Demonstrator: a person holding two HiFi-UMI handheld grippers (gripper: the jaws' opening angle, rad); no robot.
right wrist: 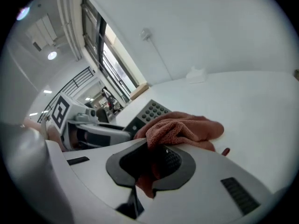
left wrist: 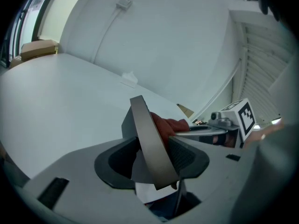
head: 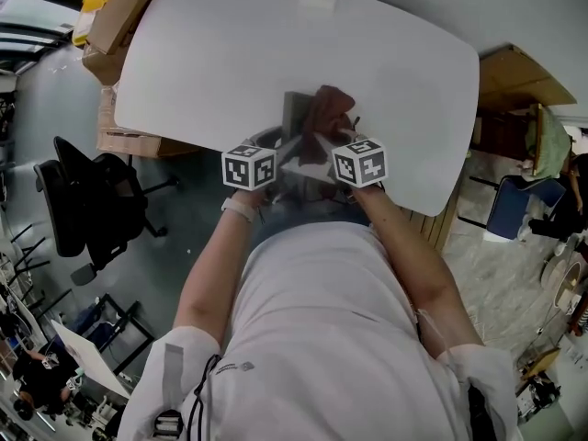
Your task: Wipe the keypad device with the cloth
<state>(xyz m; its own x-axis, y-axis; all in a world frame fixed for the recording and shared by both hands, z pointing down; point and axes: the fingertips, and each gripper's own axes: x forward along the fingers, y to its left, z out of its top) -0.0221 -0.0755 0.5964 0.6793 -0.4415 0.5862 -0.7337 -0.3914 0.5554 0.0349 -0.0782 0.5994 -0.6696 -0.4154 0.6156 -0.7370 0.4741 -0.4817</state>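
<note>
The white table (head: 211,53) carries the work at its near edge. The keypad device (left wrist: 147,134) stands tilted on edge above that edge, clamped between the widely spread jaws of the left gripper (left wrist: 152,158). The reddish cloth (right wrist: 182,127) lies against the device's button face, pinched in the narrow jaws of the right gripper (right wrist: 152,164).

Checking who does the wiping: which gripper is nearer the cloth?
Right. The right gripper is clamped on the cloth; the left gripper holds the keypad device by its edge, with the cloth just beyond it.
</note>
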